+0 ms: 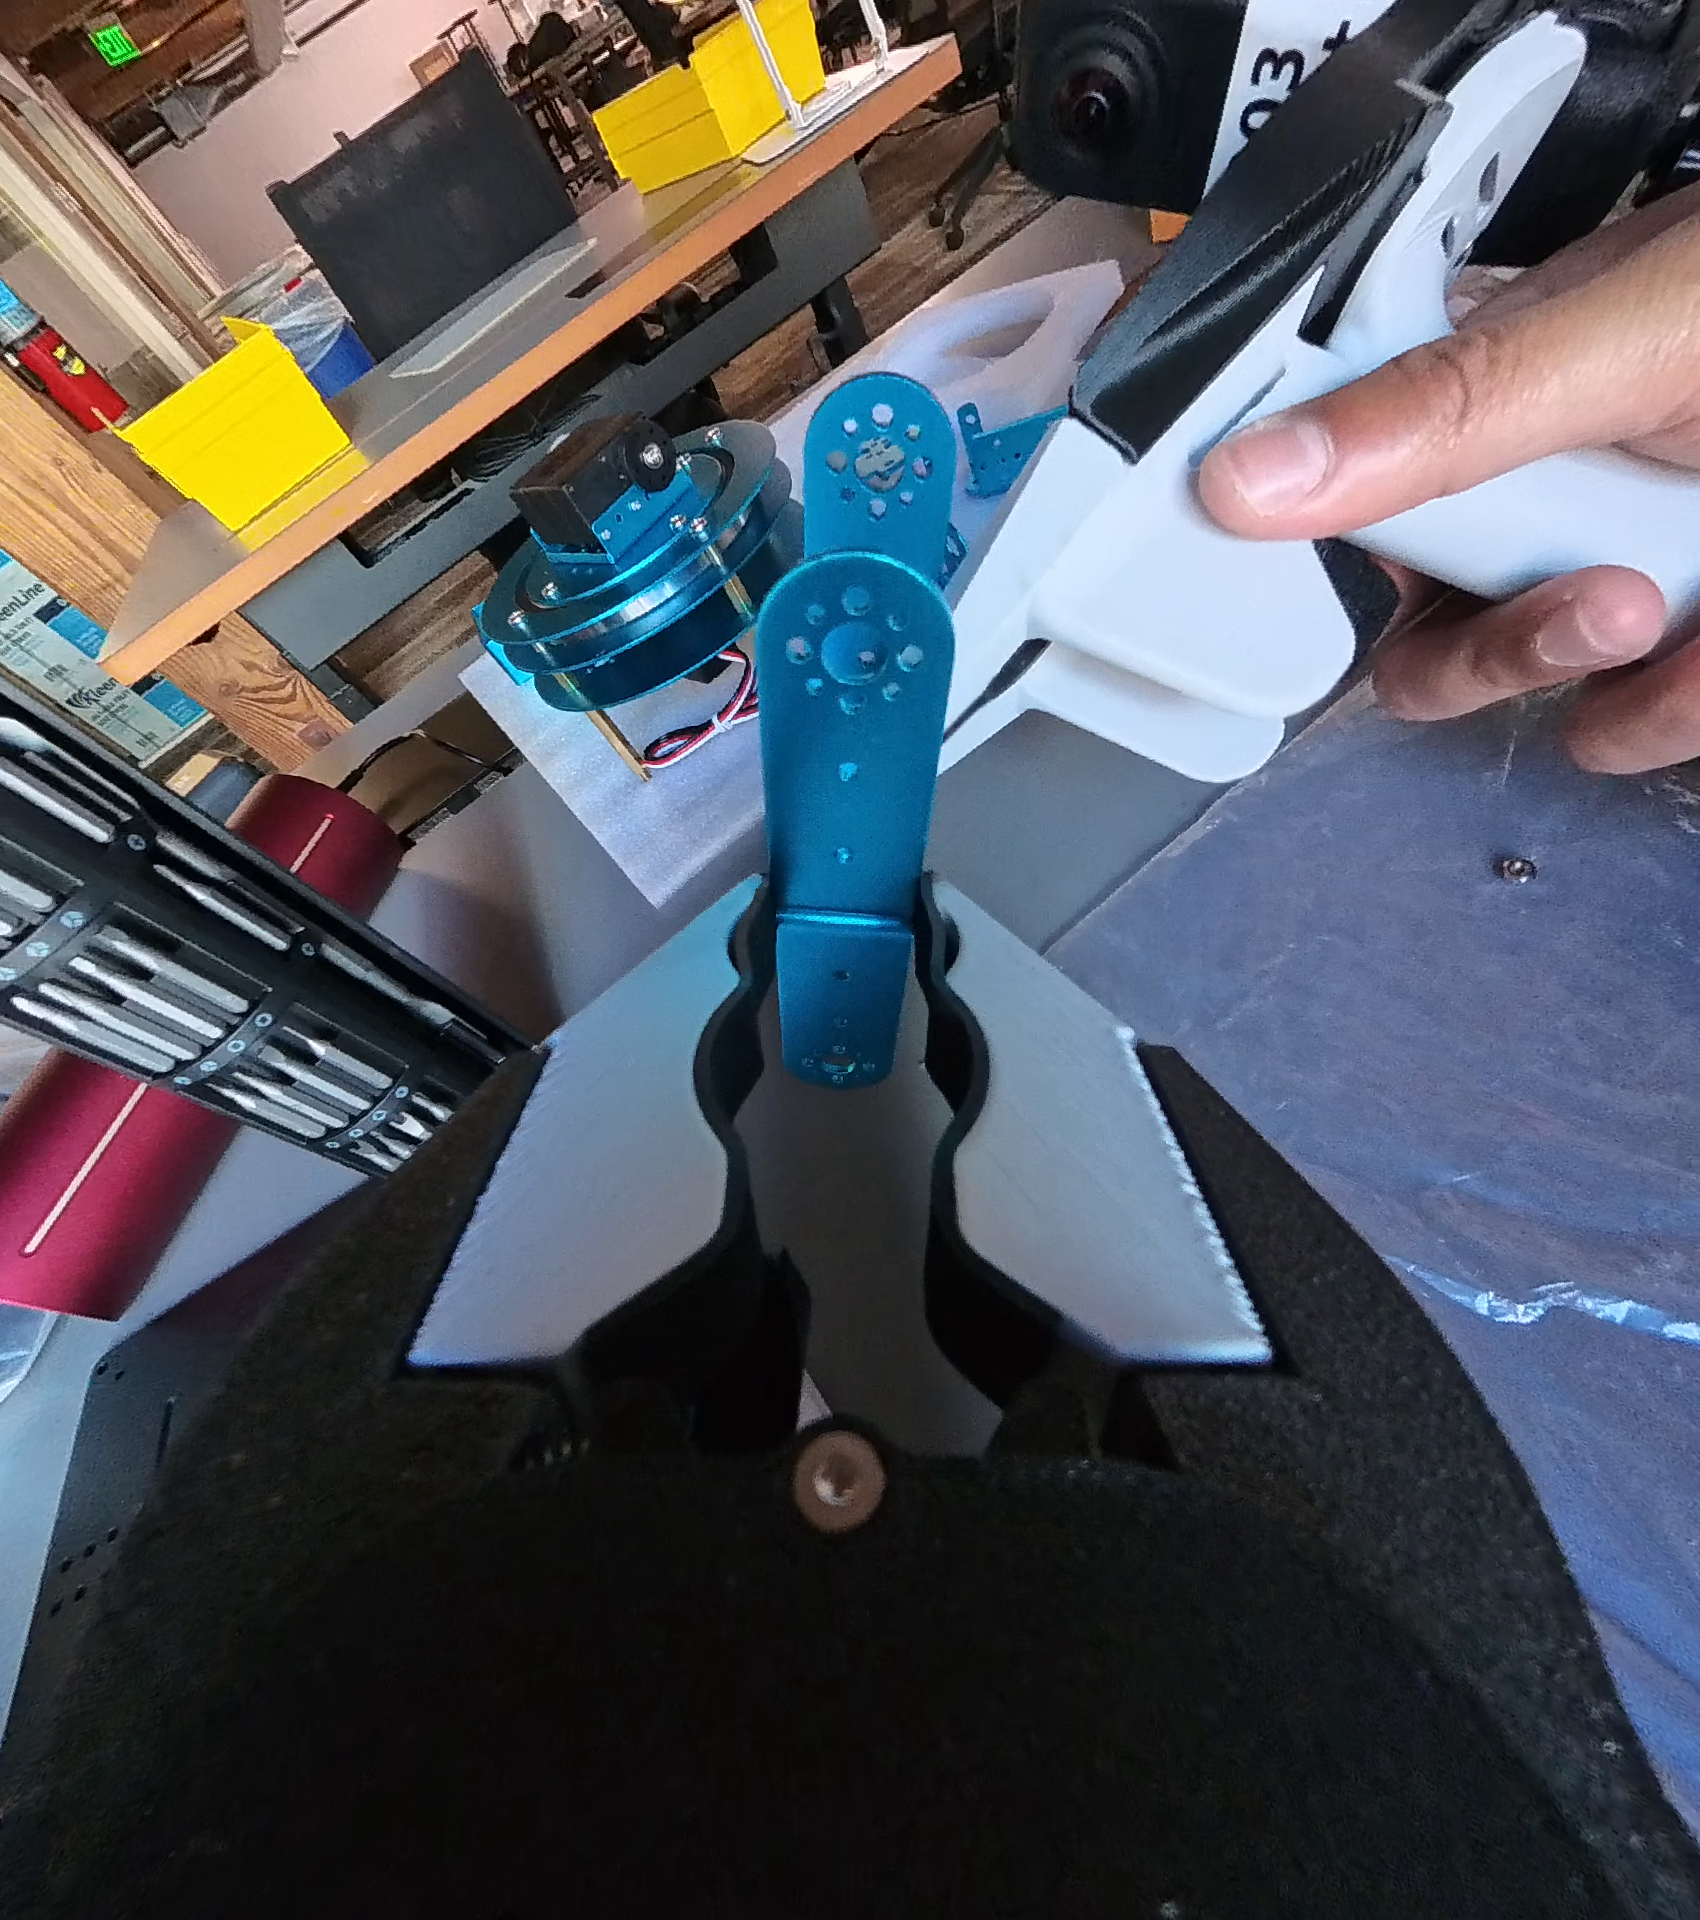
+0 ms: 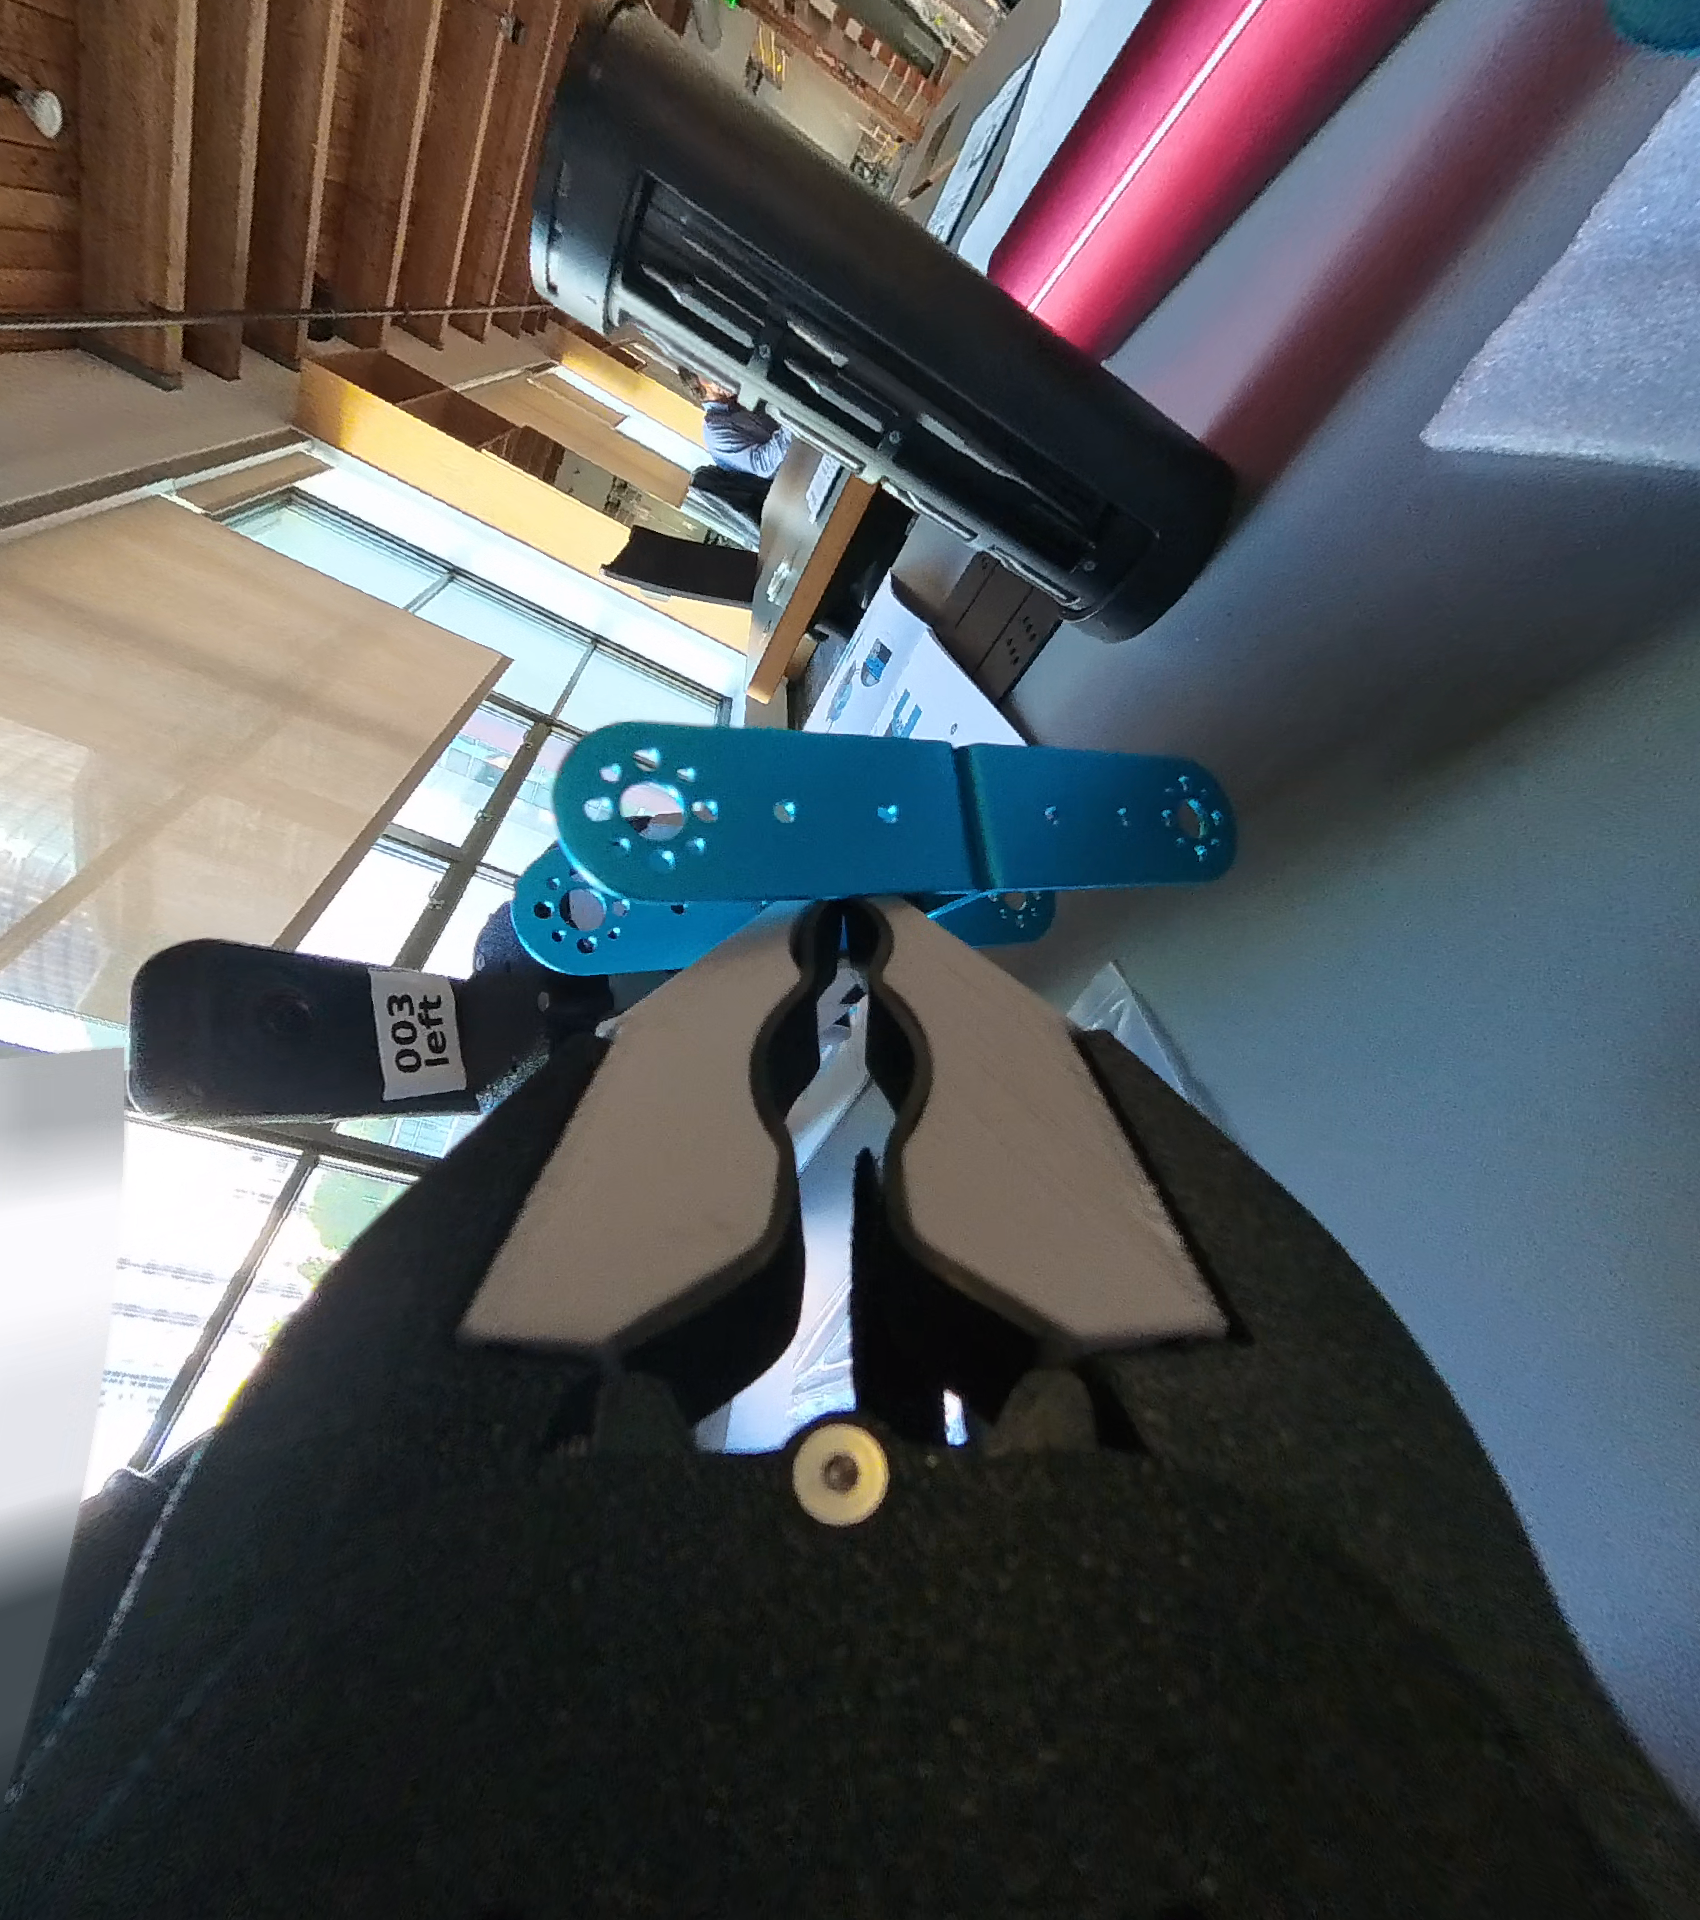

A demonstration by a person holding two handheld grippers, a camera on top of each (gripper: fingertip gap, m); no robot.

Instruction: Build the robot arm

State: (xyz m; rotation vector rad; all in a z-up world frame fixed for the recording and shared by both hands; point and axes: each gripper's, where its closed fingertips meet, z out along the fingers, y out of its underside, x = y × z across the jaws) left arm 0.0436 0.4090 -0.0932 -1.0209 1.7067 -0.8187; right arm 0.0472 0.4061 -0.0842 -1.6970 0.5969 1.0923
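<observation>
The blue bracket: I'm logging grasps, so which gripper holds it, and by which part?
Both hold the blue bracket. The left gripper clamps its short bent end; the right gripper pinches a long edge near the bend.

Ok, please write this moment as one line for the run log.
left gripper: shut on blue bracket, base end | right gripper: shut on blue bracket, edge | nearby: blue turntable, black bit case
</observation>
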